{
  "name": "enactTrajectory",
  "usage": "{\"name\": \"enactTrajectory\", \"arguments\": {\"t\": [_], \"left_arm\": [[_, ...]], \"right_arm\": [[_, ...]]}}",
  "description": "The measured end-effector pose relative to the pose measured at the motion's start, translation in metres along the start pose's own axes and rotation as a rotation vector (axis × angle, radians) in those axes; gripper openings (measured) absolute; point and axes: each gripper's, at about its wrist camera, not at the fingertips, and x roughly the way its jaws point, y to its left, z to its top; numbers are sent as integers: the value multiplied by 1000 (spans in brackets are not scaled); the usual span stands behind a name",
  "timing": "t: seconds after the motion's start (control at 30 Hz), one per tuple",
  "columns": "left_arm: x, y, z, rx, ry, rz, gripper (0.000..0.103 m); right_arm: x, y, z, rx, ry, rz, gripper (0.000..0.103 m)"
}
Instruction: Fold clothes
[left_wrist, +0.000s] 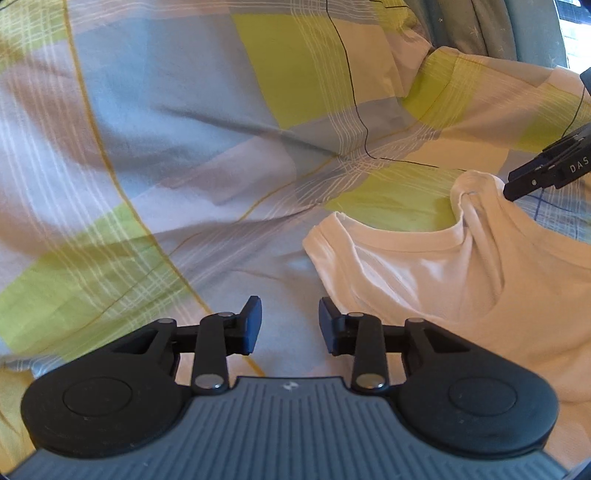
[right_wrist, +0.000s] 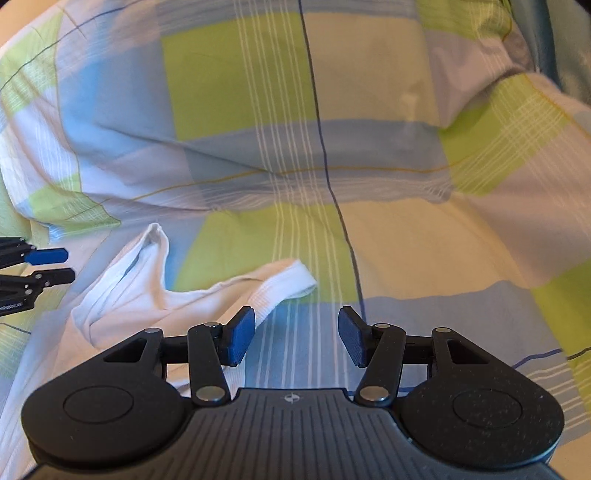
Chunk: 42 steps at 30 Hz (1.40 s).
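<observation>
A white sleeveless top (left_wrist: 443, 280) lies flat on the checked bed cover (left_wrist: 184, 147), neckline and both shoulder straps towards the far side. My left gripper (left_wrist: 290, 325) hovers just left of the top's near-left strap, open, with only bed cover showing between its pads. At the right edge of this view a finger of my right gripper (left_wrist: 532, 177) sits beside the far strap. In the right wrist view the top (right_wrist: 140, 299) lies to the left. My right gripper (right_wrist: 297, 336) is open over the cover, its left pad beside the ribbed strap end. The left gripper (right_wrist: 61, 266) shows at the left edge.
The green, blue and cream bed cover (right_wrist: 258, 166) is rumpled and rises in soft folds behind the top. A grey-blue cloth (left_wrist: 517, 29) hangs at the far right. A bulge of bedding (right_wrist: 517, 122) stands at the right.
</observation>
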Motion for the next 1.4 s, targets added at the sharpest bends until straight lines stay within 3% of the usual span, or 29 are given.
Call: {"name": "enactTrajectory", "arguments": {"t": [0.27,0.47,0.53,0.63,0.7,0.83,1.0,1.1,1.2,1.27,1.4], "left_arm": [[60,-9,23,61,-37,-114,30],[77,-16,35,23,-35,-162,28],[78,-23,34,26,-29,-184,14],[69,-23,34,-13,-42,-183,7],[55,-11,33,-61,-82,-144,6],[23,38,32,-224,-139,65,7],[34,45,22,-192,-22,80,14],[30,49,14,-236,-23,78,19],[21,58,5,-283,-33,85,19],[13,64,-2,-307,-36,82,19],[2,66,-11,-311,-34,76,19]], "right_arm": [[23,-11,2,23,-25,74,54],[11,-22,1,66,-81,93,54],[9,-26,2,83,-94,100,54],[10,-28,2,105,-81,119,52],[11,-28,2,116,-72,128,51],[5,-29,5,135,-90,138,52],[9,-26,12,117,-75,143,52],[18,-23,15,121,-51,160,52],[30,-19,16,119,-21,177,40],[38,-21,17,154,1,217,23],[45,-24,23,255,6,333,11]]}}
